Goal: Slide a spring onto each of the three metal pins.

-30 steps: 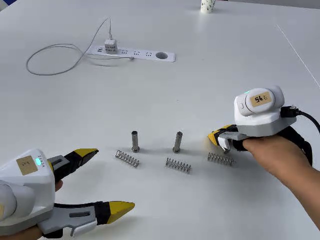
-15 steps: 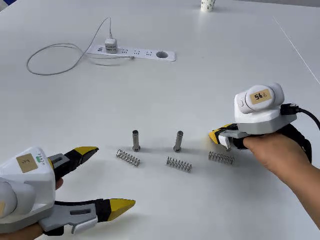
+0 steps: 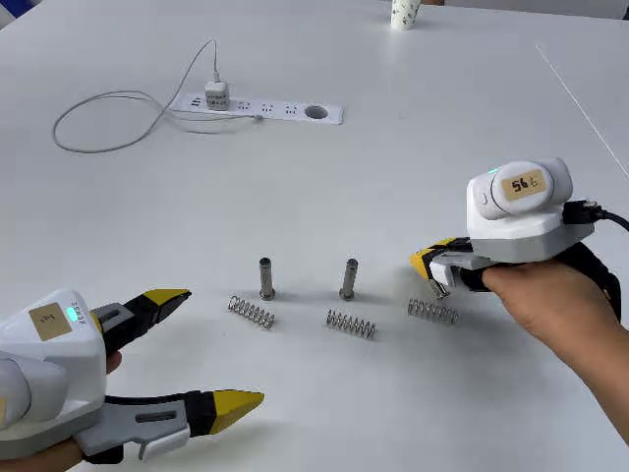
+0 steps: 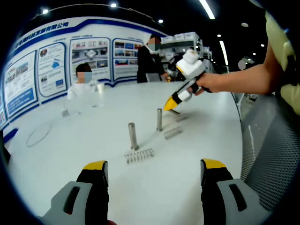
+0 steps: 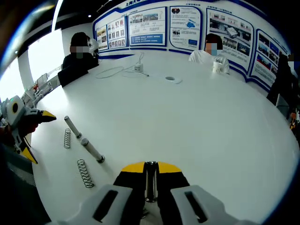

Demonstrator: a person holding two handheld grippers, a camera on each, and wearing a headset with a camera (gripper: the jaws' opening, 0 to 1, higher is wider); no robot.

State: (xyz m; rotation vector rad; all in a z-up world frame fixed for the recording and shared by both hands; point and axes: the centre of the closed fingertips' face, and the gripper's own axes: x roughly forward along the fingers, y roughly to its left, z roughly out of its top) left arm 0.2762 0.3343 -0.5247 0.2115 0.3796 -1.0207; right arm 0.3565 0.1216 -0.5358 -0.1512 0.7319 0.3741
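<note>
The right tongs (image 5: pixel 150 168) clench one short grey metal pin (image 5: pixel 150 185) just beside the rightmost coiled steel spring (image 3: pixel 432 312) on the white table (image 3: pixel 393 177), the left tongs (image 3: pixel 218 346) gape empty, and a slack pinch might let it slip.

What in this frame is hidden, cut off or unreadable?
1. The third pin: in the head view, the right claw that holds it covers nearly all of it.
2. The paper cup: in the head view, the top edge cuts it off.
3. The wall posters: in both gripper views, the print is too small to read.
</note>
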